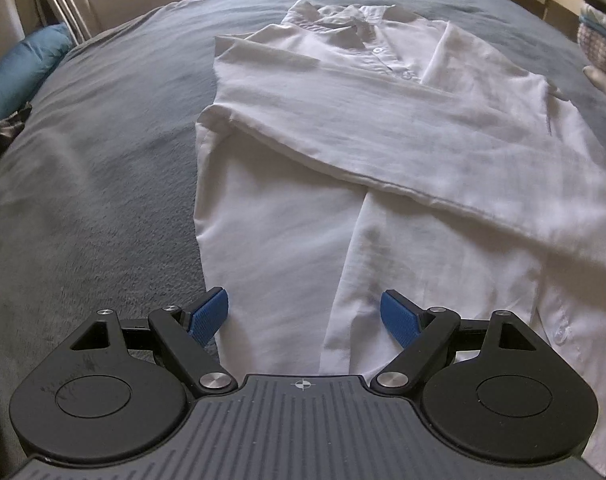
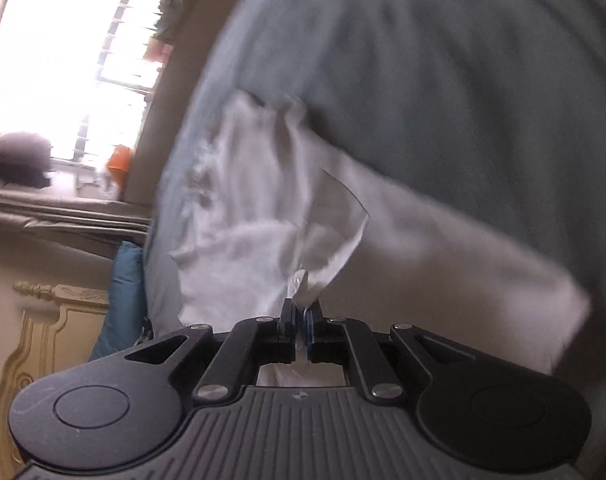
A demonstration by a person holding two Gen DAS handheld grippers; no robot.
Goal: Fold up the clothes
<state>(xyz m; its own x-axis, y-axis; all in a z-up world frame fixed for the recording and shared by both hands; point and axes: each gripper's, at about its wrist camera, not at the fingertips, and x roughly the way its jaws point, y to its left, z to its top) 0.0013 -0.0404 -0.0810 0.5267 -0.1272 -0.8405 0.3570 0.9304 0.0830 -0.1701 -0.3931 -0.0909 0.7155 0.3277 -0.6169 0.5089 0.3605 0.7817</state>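
Right wrist view: a fold of the white button-up shirt [image 2: 271, 216] is pinched in the right gripper [image 2: 301, 316] above the grey bedspread [image 2: 463, 60], mid sleeve-fold it seems. The left gripper [image 1: 305, 316] is held wide, empty, over the hem; laying the fold flat is called for next.

Each tool [image 1: 304, 316] has black linkage arms, silver screws, 2 blue ribbed pads [image 1: 208, 315] and a grey ridged base.

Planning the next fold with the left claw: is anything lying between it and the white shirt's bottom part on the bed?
Nothing visible. The open left claw hangs right over the white shirt, with only shirt fabric and the grey bedcover around it.
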